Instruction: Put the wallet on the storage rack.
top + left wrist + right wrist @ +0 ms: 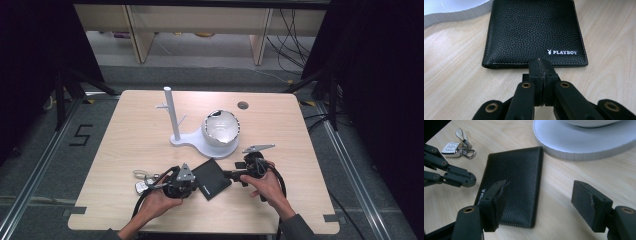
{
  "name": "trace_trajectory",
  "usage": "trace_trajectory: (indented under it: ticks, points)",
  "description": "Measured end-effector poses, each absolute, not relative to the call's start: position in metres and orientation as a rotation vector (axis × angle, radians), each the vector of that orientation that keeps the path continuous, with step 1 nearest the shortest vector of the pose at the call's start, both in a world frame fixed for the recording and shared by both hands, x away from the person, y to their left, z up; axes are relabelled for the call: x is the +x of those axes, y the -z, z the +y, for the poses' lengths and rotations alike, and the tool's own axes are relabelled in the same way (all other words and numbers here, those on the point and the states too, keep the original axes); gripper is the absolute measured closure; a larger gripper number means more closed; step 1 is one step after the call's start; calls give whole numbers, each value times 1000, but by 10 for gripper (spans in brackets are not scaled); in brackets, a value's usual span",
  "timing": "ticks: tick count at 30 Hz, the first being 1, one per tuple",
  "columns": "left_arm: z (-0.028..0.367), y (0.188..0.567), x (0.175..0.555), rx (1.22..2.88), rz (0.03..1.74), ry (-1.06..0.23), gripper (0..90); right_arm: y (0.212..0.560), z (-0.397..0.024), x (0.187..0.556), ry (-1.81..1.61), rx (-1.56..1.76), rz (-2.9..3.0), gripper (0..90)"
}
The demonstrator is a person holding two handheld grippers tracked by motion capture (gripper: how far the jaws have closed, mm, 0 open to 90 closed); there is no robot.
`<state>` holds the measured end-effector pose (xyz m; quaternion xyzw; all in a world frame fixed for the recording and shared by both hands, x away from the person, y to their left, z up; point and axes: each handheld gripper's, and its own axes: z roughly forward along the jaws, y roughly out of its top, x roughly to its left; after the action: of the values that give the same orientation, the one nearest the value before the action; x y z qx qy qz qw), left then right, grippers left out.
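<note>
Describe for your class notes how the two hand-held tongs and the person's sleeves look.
The left tongs and right tongs are black, each topped by a grey three-cornered plate and trailing a black cable. Close up, the linkage arms carry brass-coloured pivot rings, and the pads are flat black blocks, scuffed. The sleeves are dark grey.

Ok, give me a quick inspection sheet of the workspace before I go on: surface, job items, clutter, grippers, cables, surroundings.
Surface: light wooden table, round hole near its far edge.
Job's things: black wallet lying closed and flat between both grippers.
Clutter: car key on a ring beside the wallet; white stand with a bowl on its base.
Grippers: left gripper shut, empty, tips at the wallet's edge; right gripper open, one jaw over the wallet.
Cables: black cable loops from each gripper.
Surroundings: grey floor, wooden furniture, loose wires.
</note>
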<state>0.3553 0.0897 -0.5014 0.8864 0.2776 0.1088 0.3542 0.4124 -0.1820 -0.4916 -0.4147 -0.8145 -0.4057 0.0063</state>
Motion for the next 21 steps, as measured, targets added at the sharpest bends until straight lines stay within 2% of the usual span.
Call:
trace_trajectory:
  ticks: [4, 21]
  points:
    - [88, 503, 356, 2302, 715, -275, 884, 494, -168, 419, 1245, -1286, -2550, 347]
    - [85, 506, 359, 2333, 710, -263, 888, 499, -147, 431, 1169, -1281, -2572, 405]
